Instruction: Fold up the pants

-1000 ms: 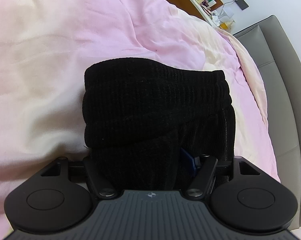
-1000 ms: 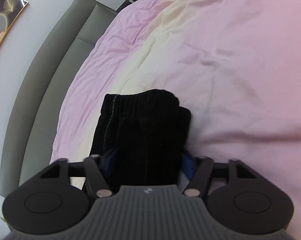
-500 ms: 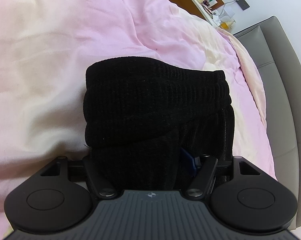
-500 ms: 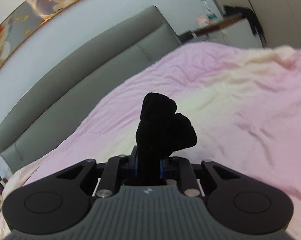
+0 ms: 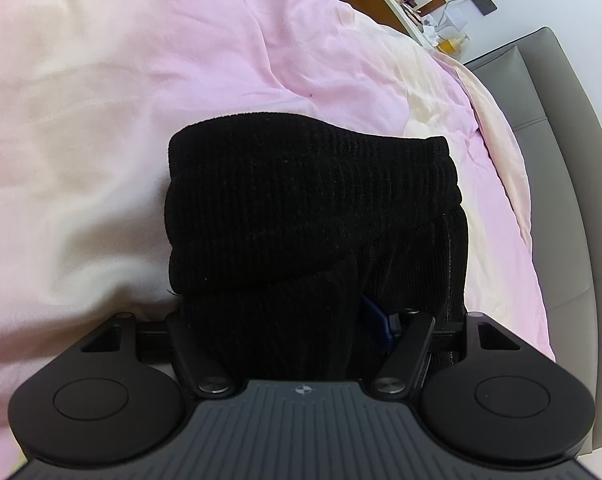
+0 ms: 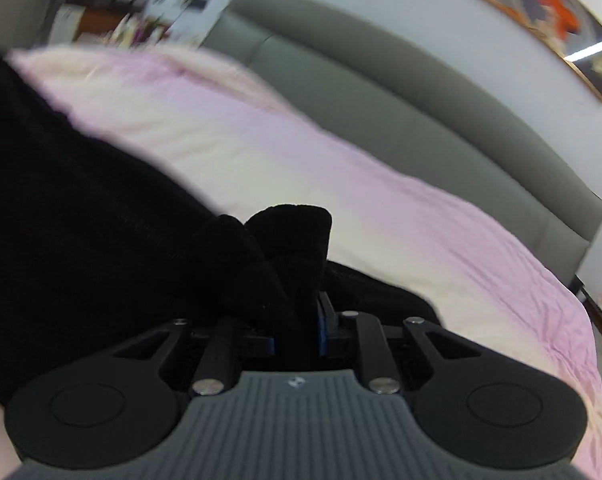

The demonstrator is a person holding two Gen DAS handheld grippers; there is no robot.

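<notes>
We see black pants [image 5: 313,208] bunched on pink bedspread [image 5: 141,80]. Our left gripper [image 5: 285,320] set fairly wide with cloth between fingers; grip unclear. Our right gripper [image 6: 297,328] narrow, pinching pants fold. Gray headboard [image 6: 381,80] behind.

Support surface: bed with a wrinkled pink and cream duvet [image 5: 149,80], covering the whole visible top. A grey padded headboard [image 6: 401,92] runs along 1 edge. Lying directly on the duvet: 1 item, black ribbed pants [image 5: 309,208], bunched into stacked folds. In the right wrist view, which is motion-blurred, the dark fabric spreads across the cover at left.
</notes>
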